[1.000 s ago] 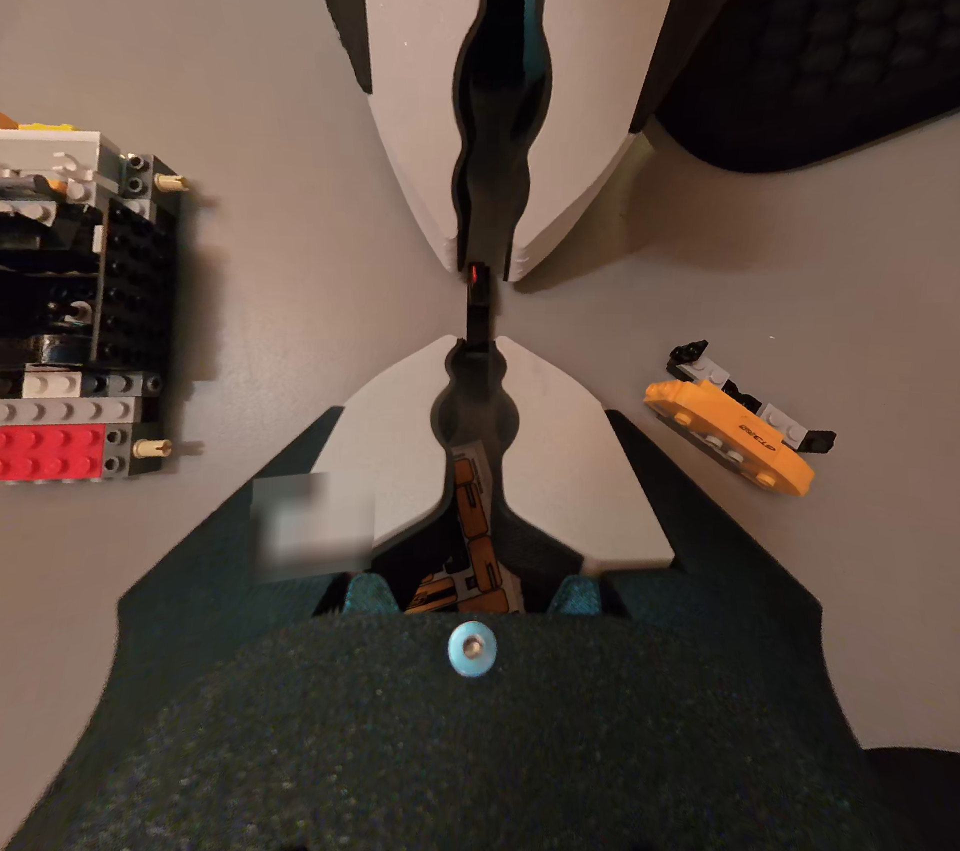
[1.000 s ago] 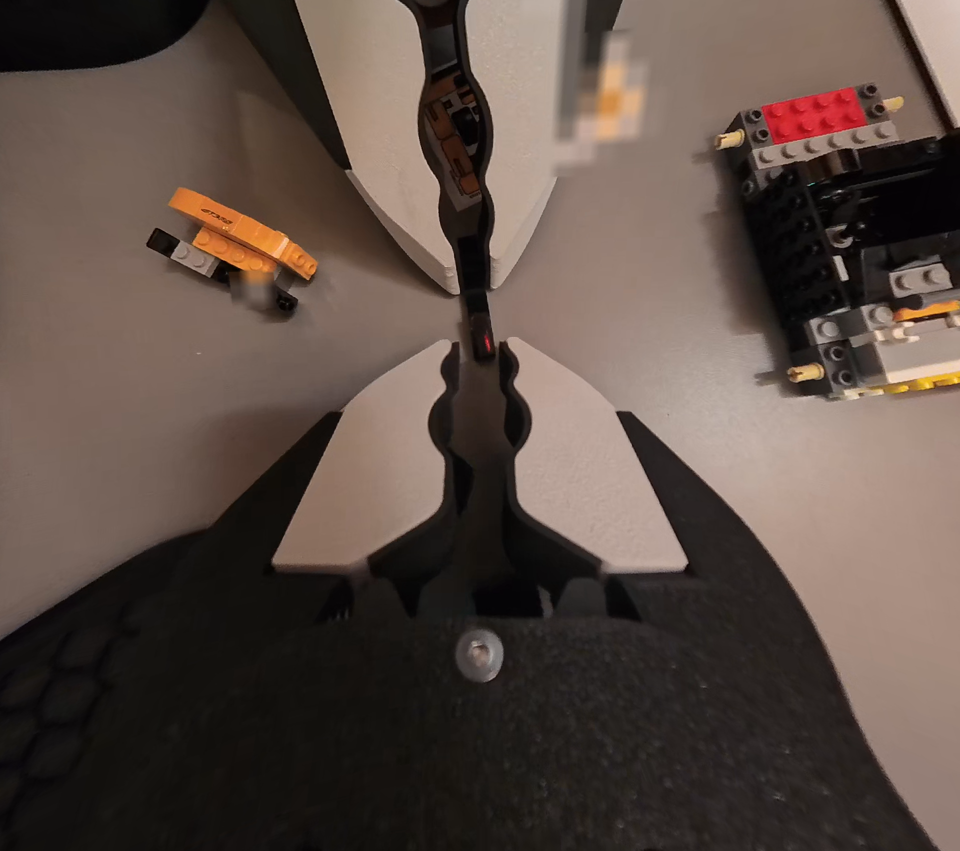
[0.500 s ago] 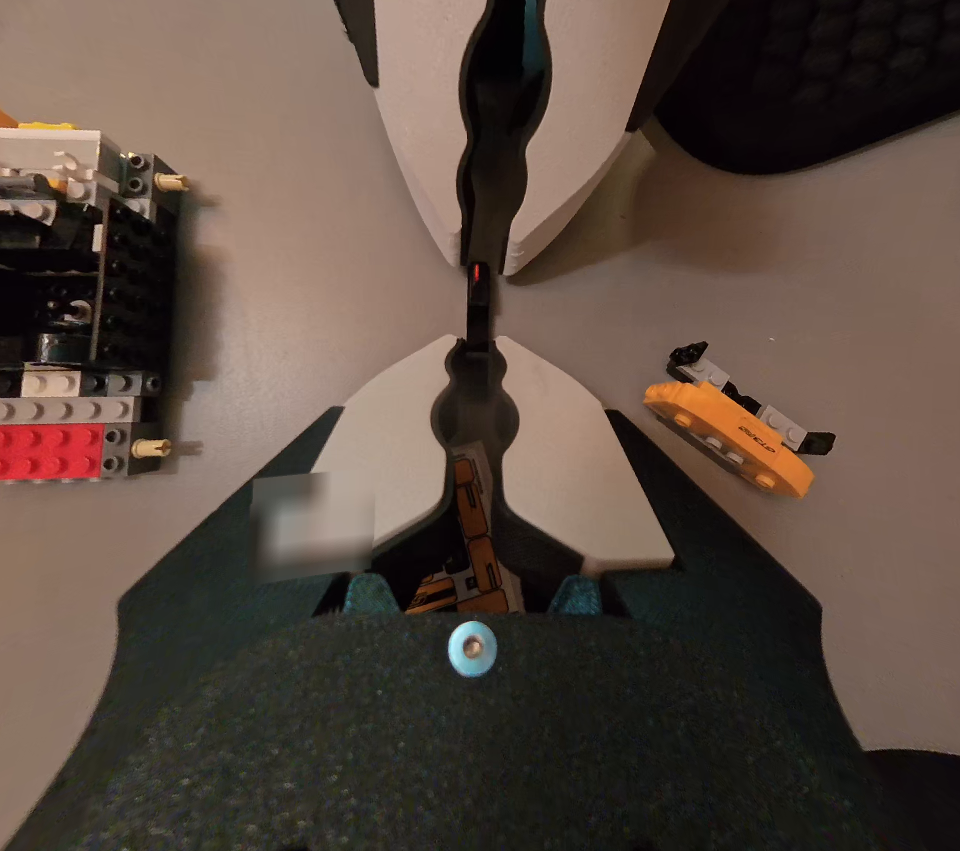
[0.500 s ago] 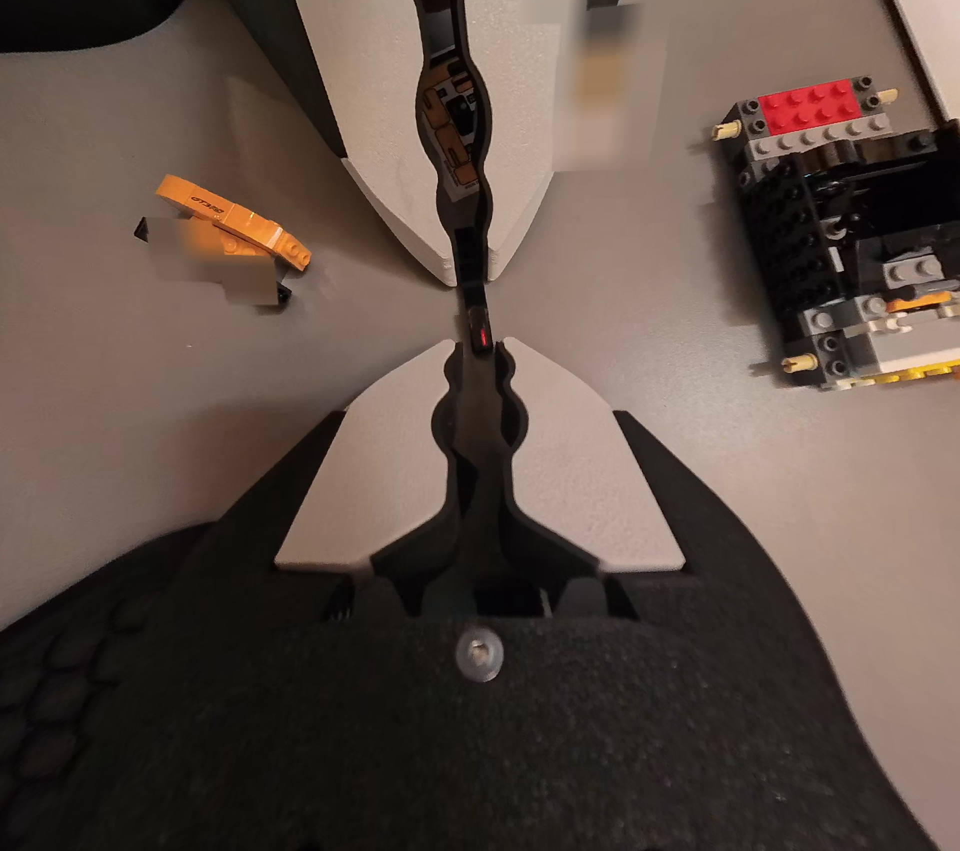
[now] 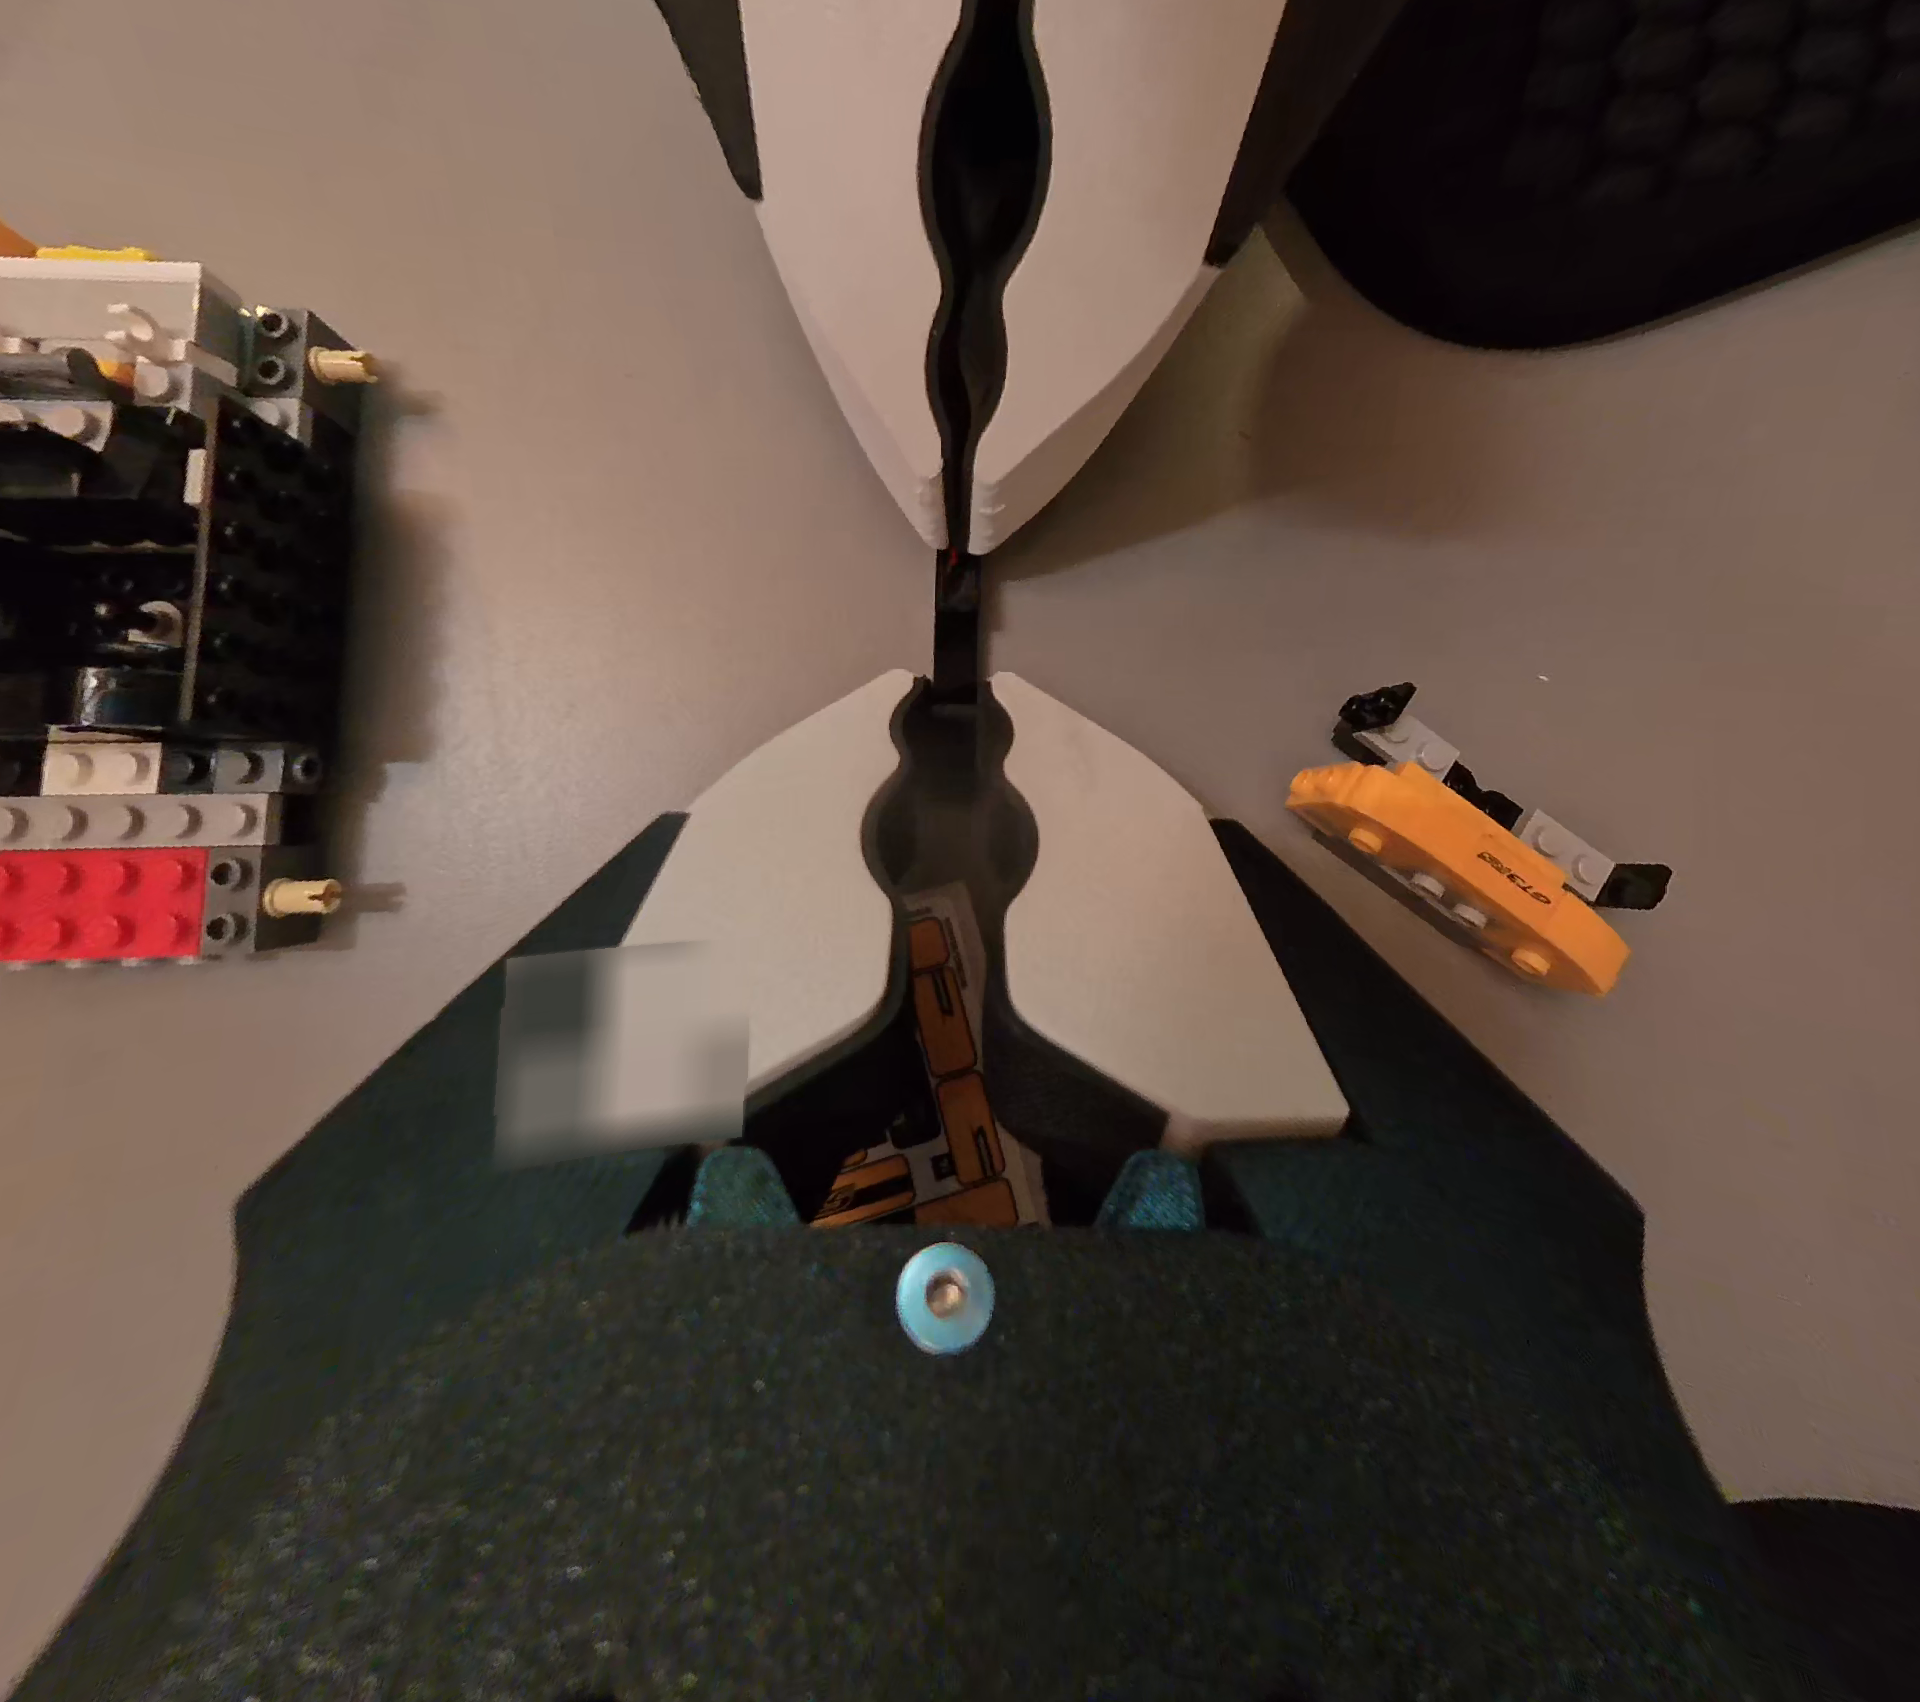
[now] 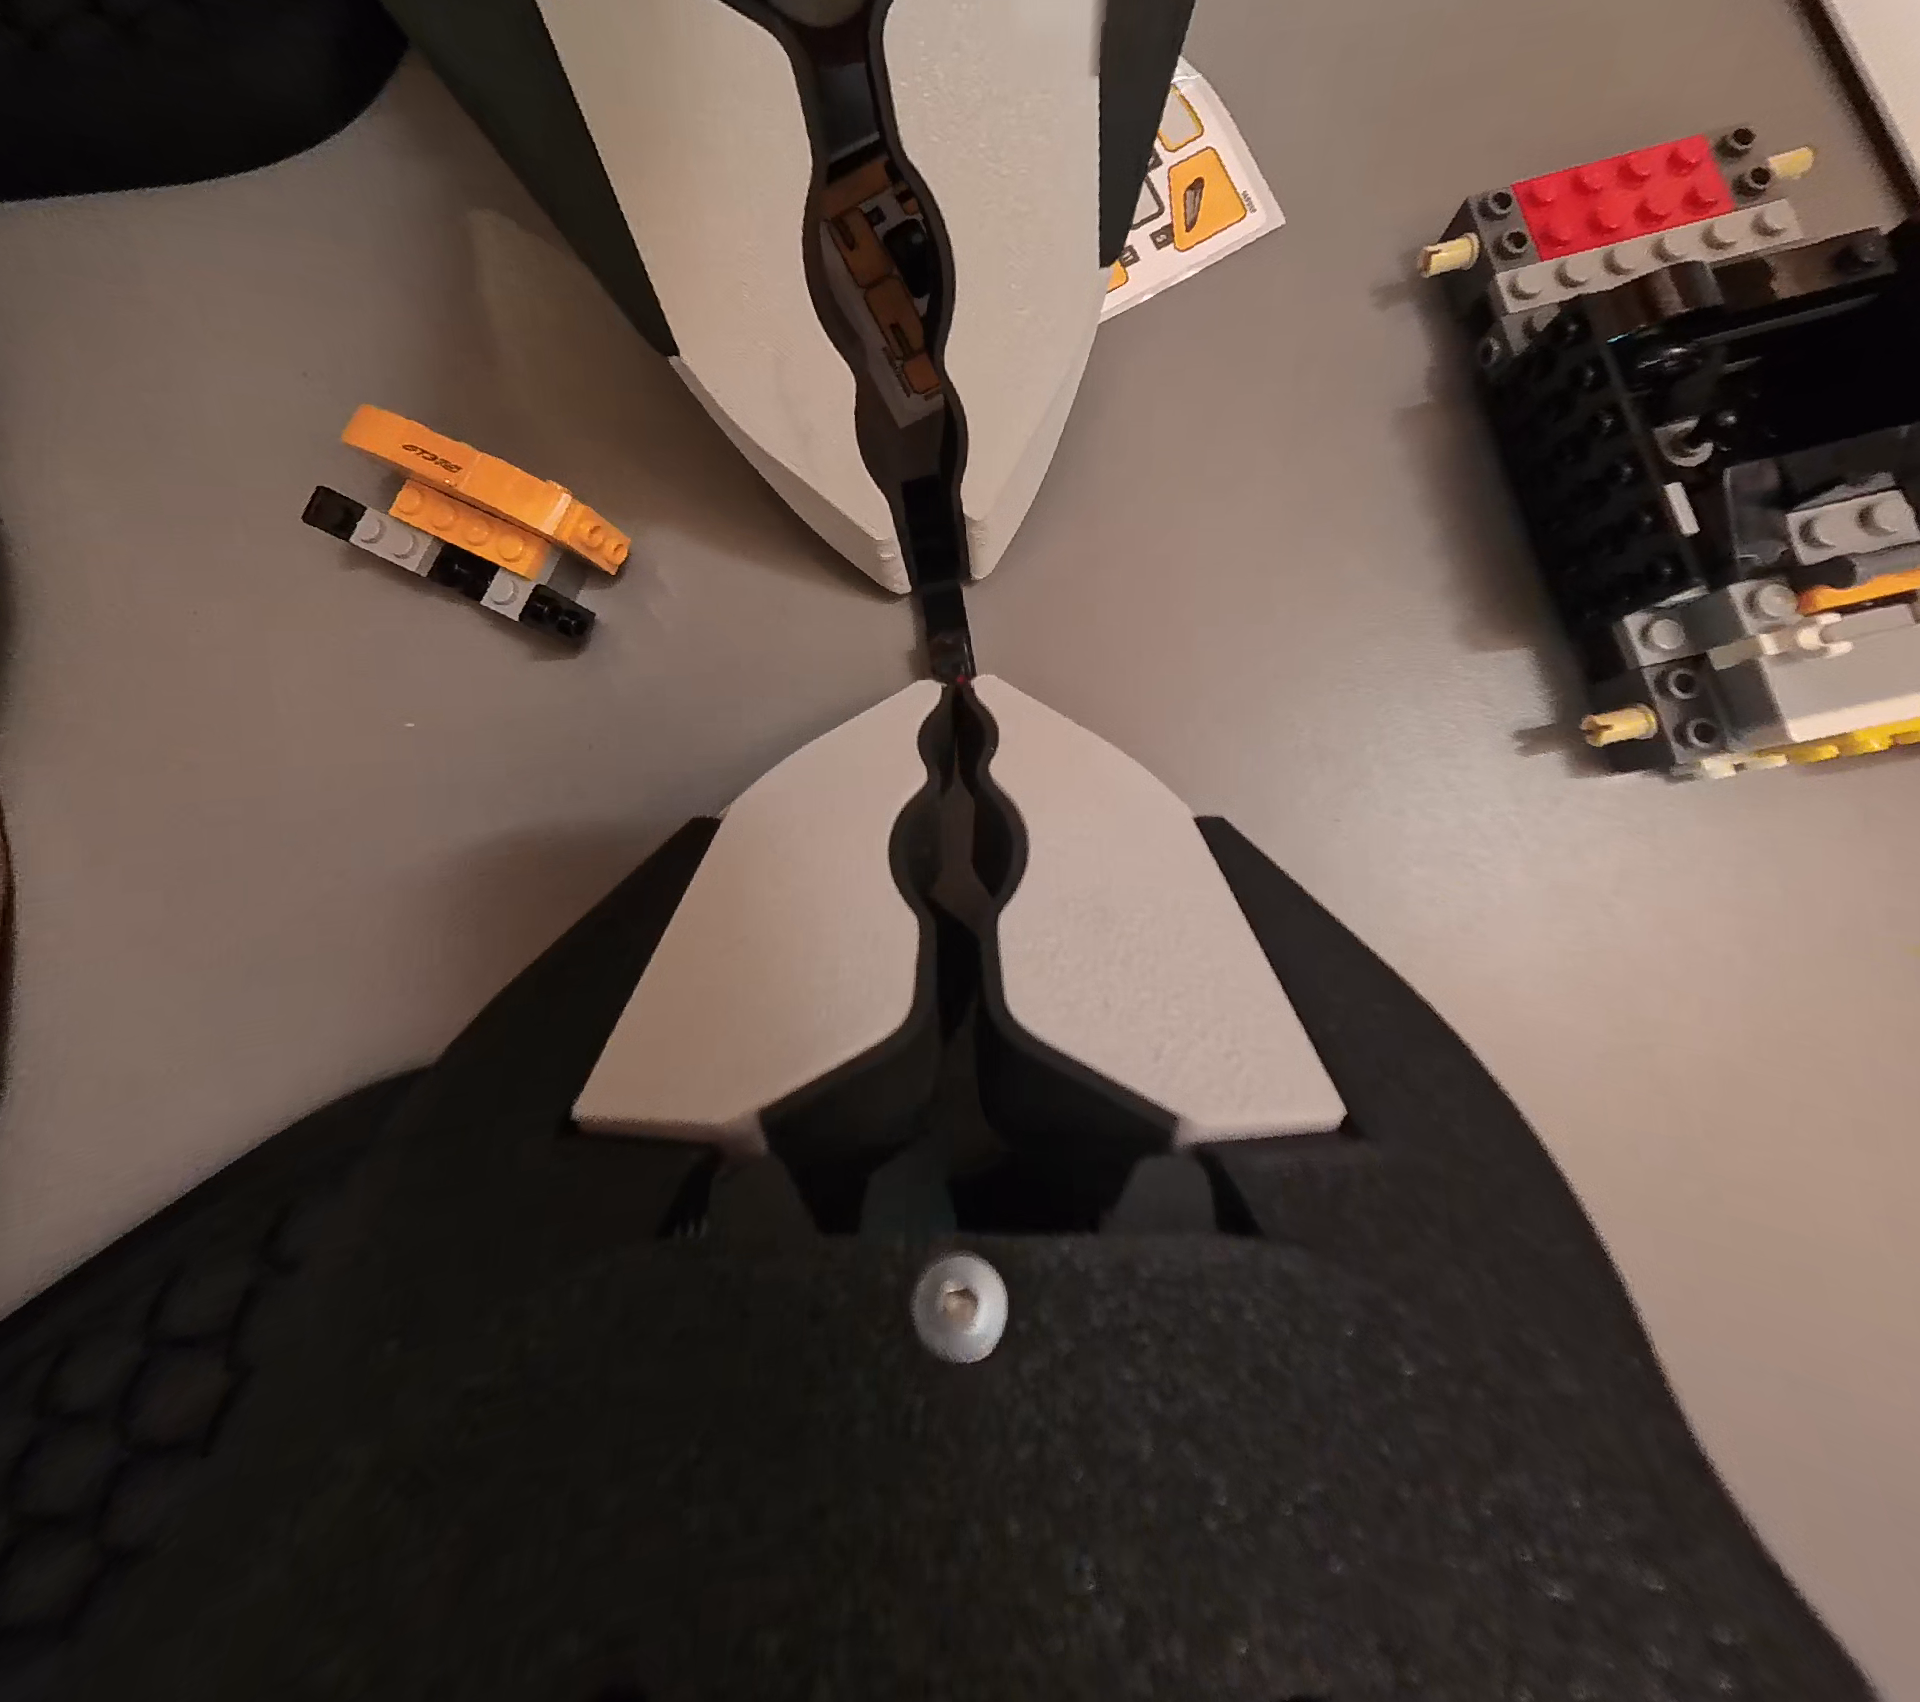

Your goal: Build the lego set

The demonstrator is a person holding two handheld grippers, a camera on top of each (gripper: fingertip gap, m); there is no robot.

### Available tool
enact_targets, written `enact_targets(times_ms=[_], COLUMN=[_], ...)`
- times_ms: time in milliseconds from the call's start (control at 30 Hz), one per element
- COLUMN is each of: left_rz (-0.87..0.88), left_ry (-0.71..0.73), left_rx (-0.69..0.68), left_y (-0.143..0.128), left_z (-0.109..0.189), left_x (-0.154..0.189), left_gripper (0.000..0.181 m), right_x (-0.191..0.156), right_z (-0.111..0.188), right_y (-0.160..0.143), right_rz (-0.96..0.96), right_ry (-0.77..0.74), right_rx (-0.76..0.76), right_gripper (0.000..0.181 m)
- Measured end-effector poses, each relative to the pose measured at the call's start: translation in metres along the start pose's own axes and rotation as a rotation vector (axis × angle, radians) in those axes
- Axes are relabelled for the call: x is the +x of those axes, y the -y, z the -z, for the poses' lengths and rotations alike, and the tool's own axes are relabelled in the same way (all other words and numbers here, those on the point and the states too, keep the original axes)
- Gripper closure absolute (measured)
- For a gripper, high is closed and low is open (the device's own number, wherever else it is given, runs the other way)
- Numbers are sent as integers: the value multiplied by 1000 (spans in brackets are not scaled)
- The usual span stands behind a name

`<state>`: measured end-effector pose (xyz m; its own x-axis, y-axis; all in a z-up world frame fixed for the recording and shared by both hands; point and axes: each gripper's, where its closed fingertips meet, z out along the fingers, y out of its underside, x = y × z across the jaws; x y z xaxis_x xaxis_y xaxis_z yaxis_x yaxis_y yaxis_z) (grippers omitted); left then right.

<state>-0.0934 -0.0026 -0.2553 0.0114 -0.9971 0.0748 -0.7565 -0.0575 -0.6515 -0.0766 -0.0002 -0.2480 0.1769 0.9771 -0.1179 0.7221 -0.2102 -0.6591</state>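
- Two claws meet tip to tip: the left claw [image 5: 957, 678] and the right claw [image 6: 951, 688] both pinch one thin black piece [image 5: 958, 613] between them.
- One big block car [image 6: 1704, 468] and one small orange part [image 6: 473, 509] lie on the grey surface [image 6: 260, 821], on opposite sides.
- One sticker sheet [image 6: 1195, 198] lies under the left claw.

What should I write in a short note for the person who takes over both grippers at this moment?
Left gripper: shut on one end of a small black piece.
Right gripper: shut on the other end, tip to tip with the left.
The piece is in the air over the grey table, with a red spot at the right gripper's end.
Lego car chassis: on the table, partly built.
Orange subassembly: loose on the table, not attached.
Sticker sheet: flat under the left gripper.
Left to do: finish the held piece, mount both parts on the chassis.
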Motion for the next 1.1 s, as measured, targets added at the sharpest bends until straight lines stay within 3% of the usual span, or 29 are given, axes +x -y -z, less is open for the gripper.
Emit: enact_targets(times_ms=[833, 1100], left_rz=[-2, 0], left_ry=[1, -1], left_rx=[0, -1], left_y=[0, 0], left_z=[0, 0], left_x=[0, 0], left_gripper=[172, 173], right_x=[3, 0], right_z=[1, -2], right_y=[-3, 7], right_rz=[-59, -54], right_ry=[50, 66], right_rx=[-46, -5], right_gripper=[181, 181])
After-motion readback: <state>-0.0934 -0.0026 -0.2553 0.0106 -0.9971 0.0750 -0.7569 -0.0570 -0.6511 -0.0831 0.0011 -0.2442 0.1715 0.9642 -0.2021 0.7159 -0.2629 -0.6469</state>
